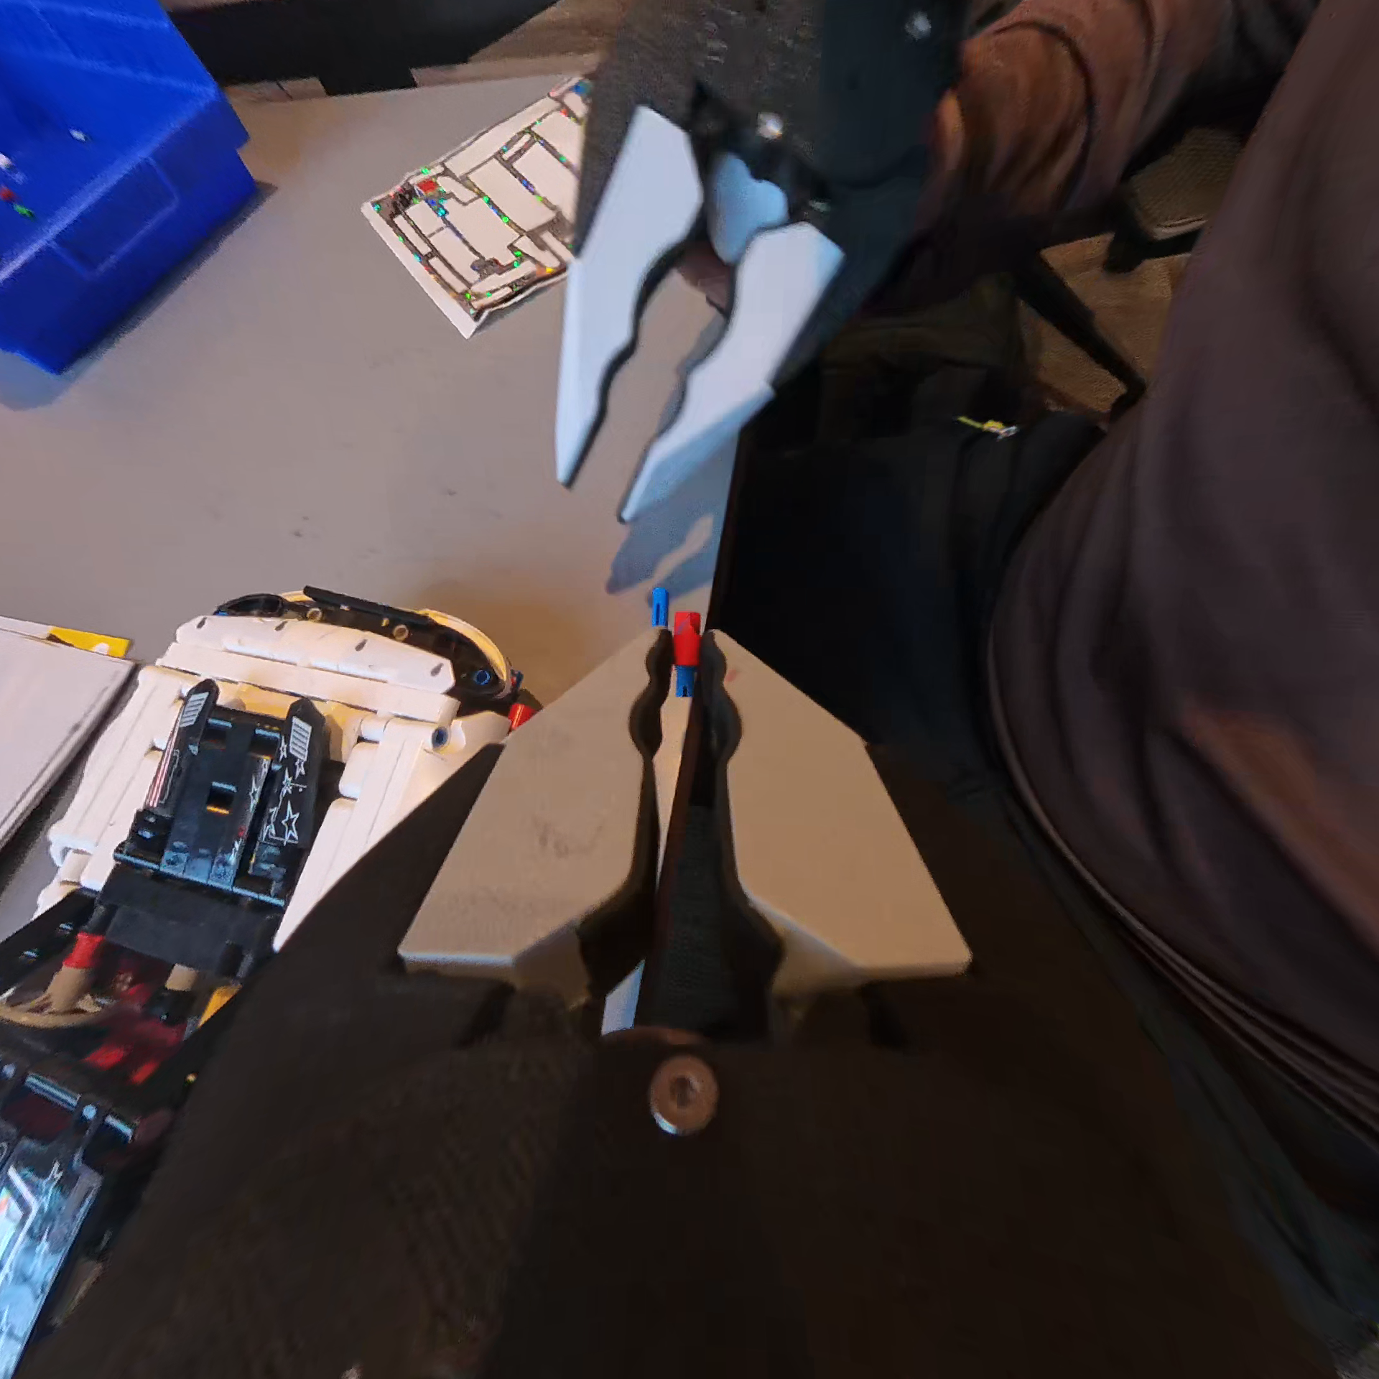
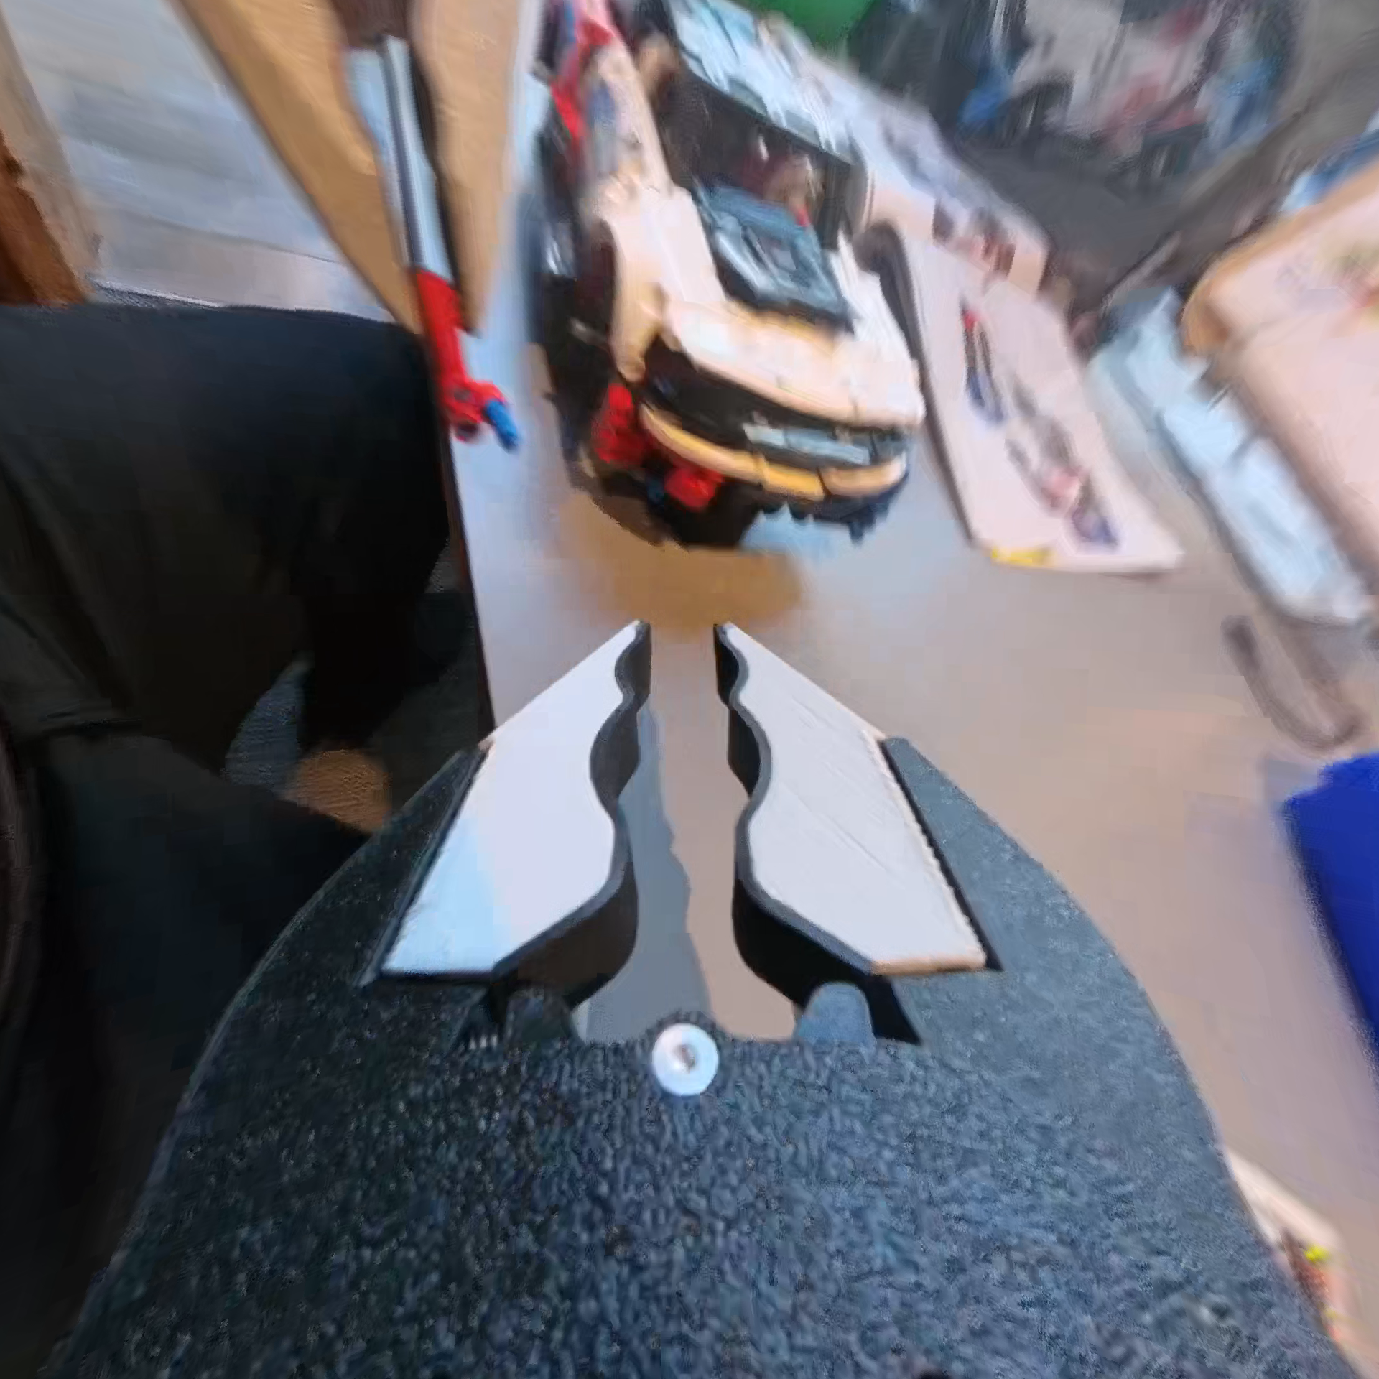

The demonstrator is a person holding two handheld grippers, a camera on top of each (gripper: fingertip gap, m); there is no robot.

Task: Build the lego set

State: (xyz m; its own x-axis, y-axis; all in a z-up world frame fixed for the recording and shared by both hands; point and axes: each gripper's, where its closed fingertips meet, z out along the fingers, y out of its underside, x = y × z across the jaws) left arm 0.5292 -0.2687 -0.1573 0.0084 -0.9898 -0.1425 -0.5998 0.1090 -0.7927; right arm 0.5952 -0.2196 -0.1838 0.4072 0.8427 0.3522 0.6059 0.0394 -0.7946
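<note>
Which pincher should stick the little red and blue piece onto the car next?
The left gripper, I think. It is shut on the red and blue pin beside the white car. The right gripper is open, holding nothing.

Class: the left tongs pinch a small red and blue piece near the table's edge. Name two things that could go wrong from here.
1. The left tongs grip the red and blue piece only at their very tips, right above the table edge; a slip could drop it off the table.
2. The open right tongs hover close; a misjudged handover might knock the piece loose.
</note>
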